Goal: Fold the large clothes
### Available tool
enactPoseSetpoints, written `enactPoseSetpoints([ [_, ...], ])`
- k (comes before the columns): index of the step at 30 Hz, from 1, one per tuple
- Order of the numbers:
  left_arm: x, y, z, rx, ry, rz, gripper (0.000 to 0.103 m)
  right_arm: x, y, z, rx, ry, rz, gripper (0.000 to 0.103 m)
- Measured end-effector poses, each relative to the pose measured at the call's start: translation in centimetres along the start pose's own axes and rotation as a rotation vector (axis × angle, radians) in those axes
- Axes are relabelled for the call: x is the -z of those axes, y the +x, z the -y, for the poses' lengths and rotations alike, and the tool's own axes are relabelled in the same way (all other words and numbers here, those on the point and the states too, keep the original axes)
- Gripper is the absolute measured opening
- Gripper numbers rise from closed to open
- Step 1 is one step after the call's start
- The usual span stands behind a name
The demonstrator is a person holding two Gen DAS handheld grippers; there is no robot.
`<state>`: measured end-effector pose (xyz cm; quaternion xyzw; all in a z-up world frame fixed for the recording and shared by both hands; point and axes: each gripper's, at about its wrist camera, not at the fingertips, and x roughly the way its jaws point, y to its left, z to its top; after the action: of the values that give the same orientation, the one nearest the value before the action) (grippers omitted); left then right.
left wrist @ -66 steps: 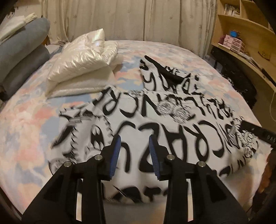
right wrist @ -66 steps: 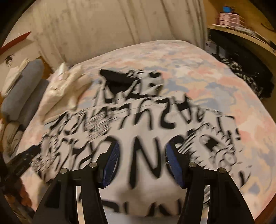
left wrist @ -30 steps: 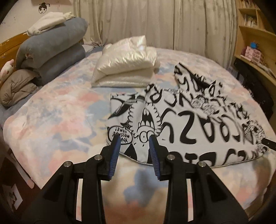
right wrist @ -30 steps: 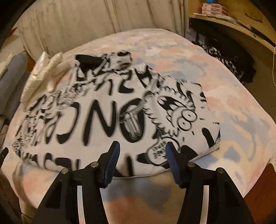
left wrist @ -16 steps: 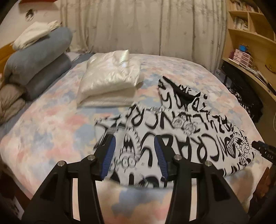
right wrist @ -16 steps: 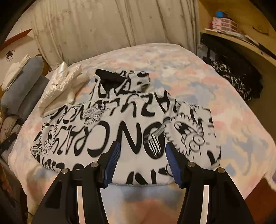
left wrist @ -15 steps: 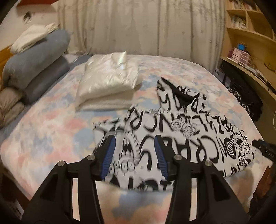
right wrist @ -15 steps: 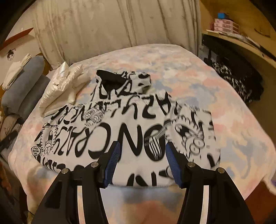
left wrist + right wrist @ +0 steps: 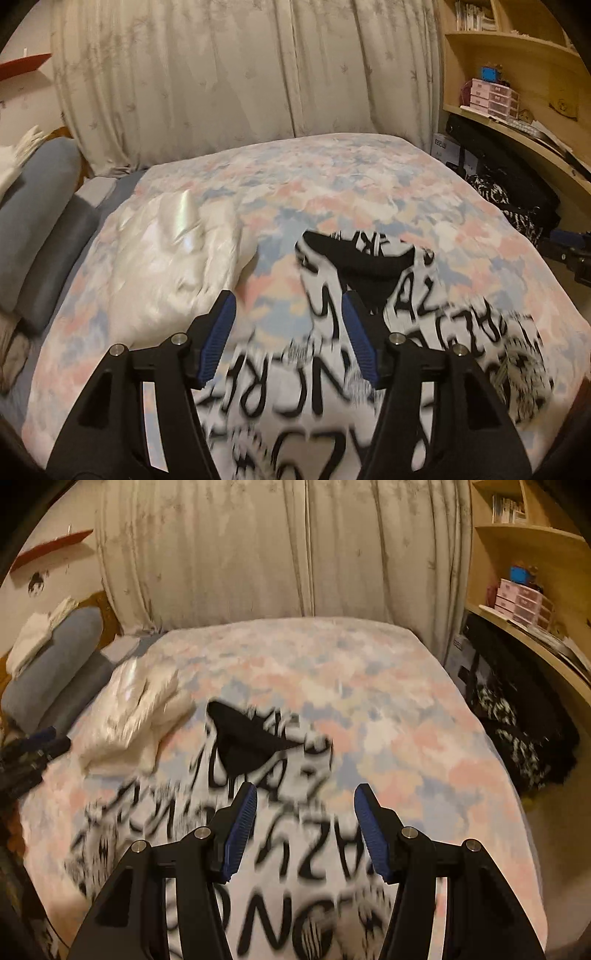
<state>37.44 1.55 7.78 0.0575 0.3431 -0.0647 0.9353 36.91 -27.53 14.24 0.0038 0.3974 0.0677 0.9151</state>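
left gripper (image 9: 288, 332): fingers apart, empty | right gripper (image 9: 304, 821): fingers apart, empty | printed hoodie (image 9: 277, 834) on bed (image 9: 369, 686), beside white jacket (image 9: 162, 258)

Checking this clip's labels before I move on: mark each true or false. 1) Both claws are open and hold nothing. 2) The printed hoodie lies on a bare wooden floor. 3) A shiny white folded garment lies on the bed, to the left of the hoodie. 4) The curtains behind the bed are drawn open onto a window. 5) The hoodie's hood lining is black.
1) True: the left claw and the right claw are both open, with nothing between the fingers.
2) False: the black-and-white printed hoodie lies on the pastel patchwork bedspread.
3) True: the shiny white folded garment lies left of it.
4) False: the curtains are closed.
5) True: the hood lining is black.
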Motion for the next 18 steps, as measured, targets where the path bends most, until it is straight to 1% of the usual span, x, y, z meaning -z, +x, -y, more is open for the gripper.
enactPoseSetpoints([
  [2,-2.5,4.3,0.7,0.008,-0.005,-0.030,0.058,-3.0,3.3,-0.4,-0.022,0.011,-0.002,0.056],
  [3,-3.4,6.3,0.9,0.009,-0.008,-0.043,0.058,-4.5,5.5,-0.7,-0.041,0.012,-0.009,0.056],
  [4,-4.6,9.4,1.1,0.011,-0.015,-0.071,0.058,-5.8,7.8,-1.1,-0.054,0.013,-0.021,0.056],
  [5,-5.3,11.5,1.3,0.008,-0.022,-0.085,0.058,-6.7,9.8,-1.6,-0.063,0.014,-0.031,0.056],
  [7,-6.6,16.7,1.4,0.008,-0.045,-0.127,0.058,-8.7,15.3,-1.7,-0.106,0.010,-0.081,0.056],
  [9,-7.1,21.3,1.3,0.009,-0.078,-0.166,0.058,-9.7,20.3,-2.0,-0.151,-0.007,-0.137,0.056],
  [11,-6.9,25.1,1.2,0.005,-0.089,-0.192,0.058,-9.9,24.9,-2.3,-0.135,-0.038,-0.176,0.056],
  [13,-6.2,28.9,1.2,-0.026,-0.071,-0.223,0.058,-10.2,29.5,-1.8,-0.084,-0.067,-0.220,0.056],
  [14,-5.5,30.5,1.1,-0.041,-0.061,-0.241,0.058,-9.8,30.9,-1.5,-0.070,-0.069,-0.238,0.056],
  [16,-4.5,32.9,1.0,-0.042,-0.051,-0.271,0.057,-9.9,33.7,0.0,-0.053,-0.048,-0.269,0.056],
  [18,-3.5,34.2,0.9,-0.045,-0.051,-0.282,0.058,-9.5,35.3,0.9,-0.048,-0.045,-0.290,0.056],
])
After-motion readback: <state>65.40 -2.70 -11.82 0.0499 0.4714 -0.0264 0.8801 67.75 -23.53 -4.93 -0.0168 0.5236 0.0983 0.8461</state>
